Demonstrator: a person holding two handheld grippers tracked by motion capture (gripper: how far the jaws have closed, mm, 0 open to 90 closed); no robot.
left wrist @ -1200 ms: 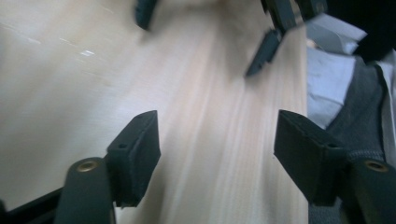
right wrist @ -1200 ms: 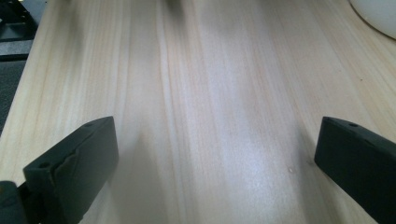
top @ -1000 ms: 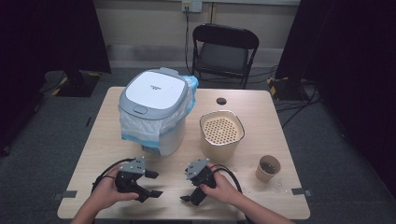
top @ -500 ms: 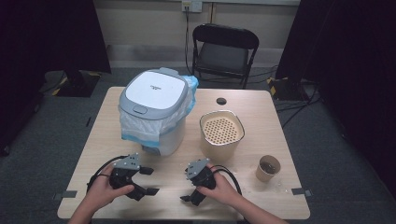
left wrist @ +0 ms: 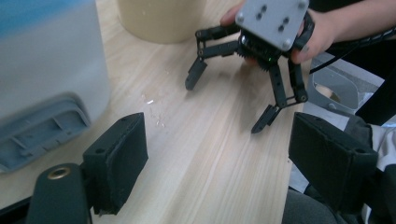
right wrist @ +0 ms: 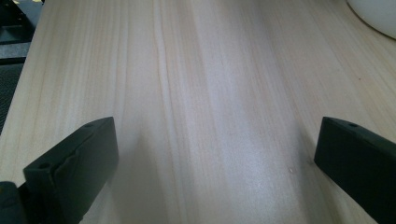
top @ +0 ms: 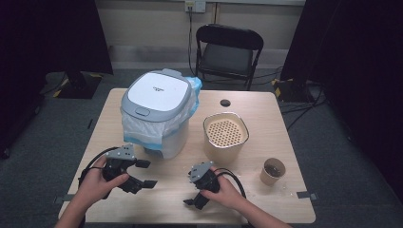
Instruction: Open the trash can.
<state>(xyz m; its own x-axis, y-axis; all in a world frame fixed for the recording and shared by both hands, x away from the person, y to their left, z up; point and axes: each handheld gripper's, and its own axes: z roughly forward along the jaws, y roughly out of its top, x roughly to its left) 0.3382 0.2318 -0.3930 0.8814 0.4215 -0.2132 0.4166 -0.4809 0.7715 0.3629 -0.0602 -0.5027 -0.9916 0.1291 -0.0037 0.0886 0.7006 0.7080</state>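
My left gripper (top: 147, 174) lies low over the front left of the wooden table (top: 256, 109), open and empty, aimed to the right. In the left gripper view its jaws (left wrist: 224, 158) stand wide apart and frame the right gripper (left wrist: 228, 102), which is held in a hand. The right gripper (top: 190, 189) hovers at the front middle of the table, open, holding nothing. Between its jaws (right wrist: 215, 158) in the right gripper view lies bare wood.
A white lidded bin (top: 157, 109) with a blue liner stands at the back left, its grey foot piece (left wrist: 37, 135) near my left jaw. A beige container with a perforated lid (top: 225, 135) sits mid-table, a paper cup (top: 273, 171) at the right. A black chair (top: 229, 47) stands behind.
The left gripper has shifted a little to the left and away from the front edge. The right gripper has hardly moved.
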